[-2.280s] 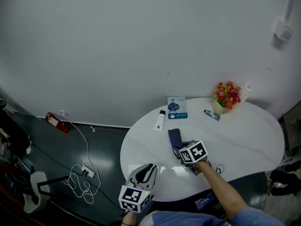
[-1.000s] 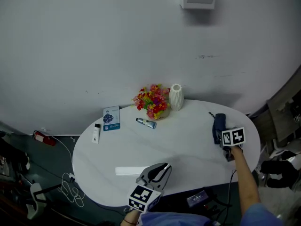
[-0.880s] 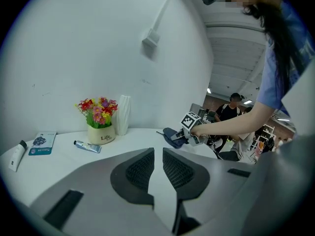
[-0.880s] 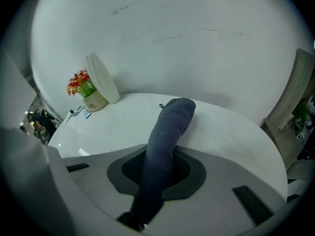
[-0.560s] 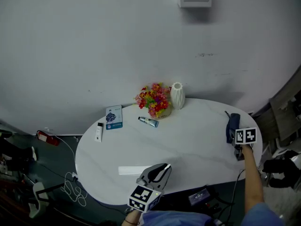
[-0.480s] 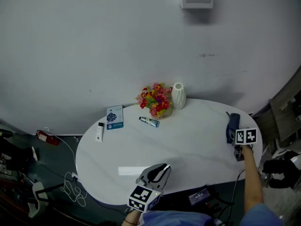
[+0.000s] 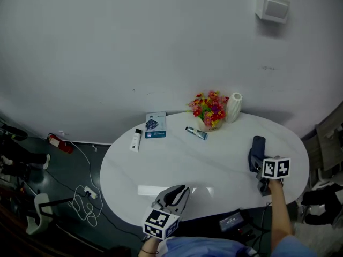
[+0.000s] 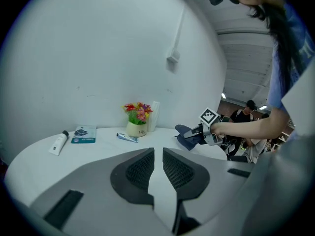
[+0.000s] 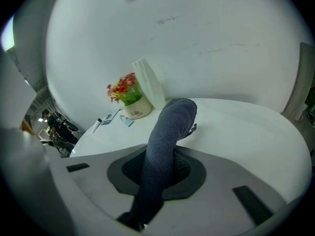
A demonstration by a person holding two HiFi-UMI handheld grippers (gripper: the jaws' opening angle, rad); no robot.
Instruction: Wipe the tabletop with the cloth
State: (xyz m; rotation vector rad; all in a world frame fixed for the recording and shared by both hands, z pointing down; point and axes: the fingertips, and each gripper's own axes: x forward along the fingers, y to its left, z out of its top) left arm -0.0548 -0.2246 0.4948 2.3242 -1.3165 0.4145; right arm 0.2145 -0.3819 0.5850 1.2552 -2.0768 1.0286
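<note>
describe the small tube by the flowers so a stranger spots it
On the white oval table, find the cream pot of red and yellow flowers at the wall-side edge. The small blue and white tube lies flat just left of that pot; the longer white tube with a black cap lies much farther left.

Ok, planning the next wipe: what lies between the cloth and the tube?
Bare tabletop between cloth and tube, seen in the head view.

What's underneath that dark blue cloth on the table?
Bare white tabletop shows all round the cloth, whose near end the right gripper clamps. The patch directly beneath is covered, so unseen.
</note>
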